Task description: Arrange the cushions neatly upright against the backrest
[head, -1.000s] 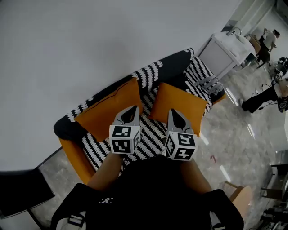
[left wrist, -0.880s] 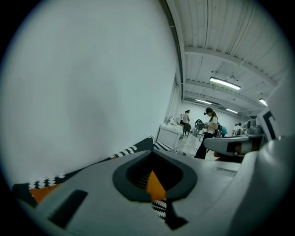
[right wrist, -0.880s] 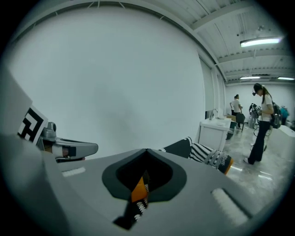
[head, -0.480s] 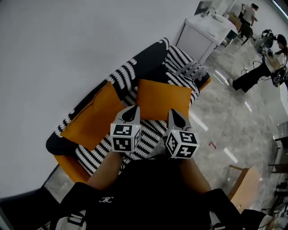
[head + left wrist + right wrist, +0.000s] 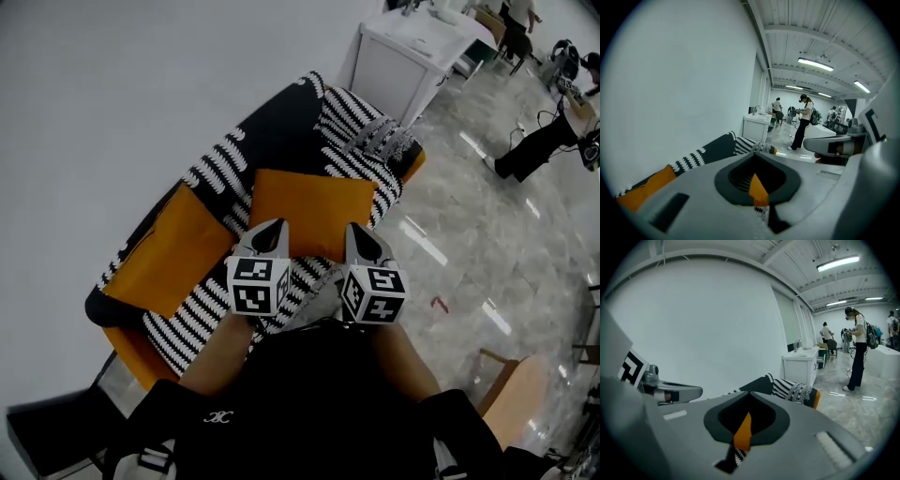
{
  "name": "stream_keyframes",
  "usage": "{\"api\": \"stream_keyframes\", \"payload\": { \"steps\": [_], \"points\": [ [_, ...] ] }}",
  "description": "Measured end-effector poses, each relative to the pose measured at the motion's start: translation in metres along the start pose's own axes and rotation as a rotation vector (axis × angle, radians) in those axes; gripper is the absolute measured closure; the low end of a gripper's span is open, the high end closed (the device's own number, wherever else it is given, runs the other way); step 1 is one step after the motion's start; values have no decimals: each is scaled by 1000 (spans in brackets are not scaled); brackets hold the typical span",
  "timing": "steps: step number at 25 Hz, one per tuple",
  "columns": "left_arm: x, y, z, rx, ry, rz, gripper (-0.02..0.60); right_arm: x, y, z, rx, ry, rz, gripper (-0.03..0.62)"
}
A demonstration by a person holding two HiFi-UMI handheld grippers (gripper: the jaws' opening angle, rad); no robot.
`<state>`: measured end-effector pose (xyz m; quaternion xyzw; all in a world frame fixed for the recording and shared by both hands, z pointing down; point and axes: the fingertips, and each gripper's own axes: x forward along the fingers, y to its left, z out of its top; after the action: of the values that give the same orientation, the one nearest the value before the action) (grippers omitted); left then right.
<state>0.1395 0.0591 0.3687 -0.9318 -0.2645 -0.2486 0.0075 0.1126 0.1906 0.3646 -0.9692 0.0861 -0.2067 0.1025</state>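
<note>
Against a white wall stands a sofa (image 5: pixel 281 117) with a black-and-white striped cover. One orange cushion (image 5: pixel 164 253) leans on the backrest at its left end. A second orange cushion (image 5: pixel 309 208) sits mid-sofa; whether it stands or lies I cannot tell. My left gripper (image 5: pixel 272 228) and right gripper (image 5: pixel 356 232) hover side by side at that cushion's near edge, both shut and empty. In the left gripper view the left gripper (image 5: pixel 754 154) points along the sofa (image 5: pixel 717 147), with an orange sliver behind the jaws. The right gripper (image 5: pixel 749 392) shows the same sofa (image 5: pixel 787 387).
A white cabinet (image 5: pixel 412 47) stands at the sofa's right end. People stand on the glossy floor (image 5: pixel 487 244) further back at the right. A wooden stool (image 5: pixel 511 384) is near my right side, and a dark object (image 5: pixel 47 431) sits at the lower left.
The sofa has slid left in the head view. Both grippers, still shut, have gone from between the two cushions to the near edge of the right one.
</note>
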Motion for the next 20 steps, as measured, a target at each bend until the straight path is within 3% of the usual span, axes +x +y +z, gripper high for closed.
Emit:
{"api": "stream_keyframes", "payload": {
  "steps": [3, 6, 13, 20],
  "points": [
    [23, -34, -3, 57, -5, 27, 573, -1, -46, -9, -7, 19, 15, 586],
    [41, -39, -15, 73, 23, 61, 572, 10, -71, -26, -41, 60, 44, 586],
    [61, -27, -59, -120, 140, 116, 573, 19, -115, -67, -121, 148, 57, 585],
    [74, -1, -112, 2, 239, 205, 572, 37, -143, -116, -116, 244, 38, 585]
  ]
}}
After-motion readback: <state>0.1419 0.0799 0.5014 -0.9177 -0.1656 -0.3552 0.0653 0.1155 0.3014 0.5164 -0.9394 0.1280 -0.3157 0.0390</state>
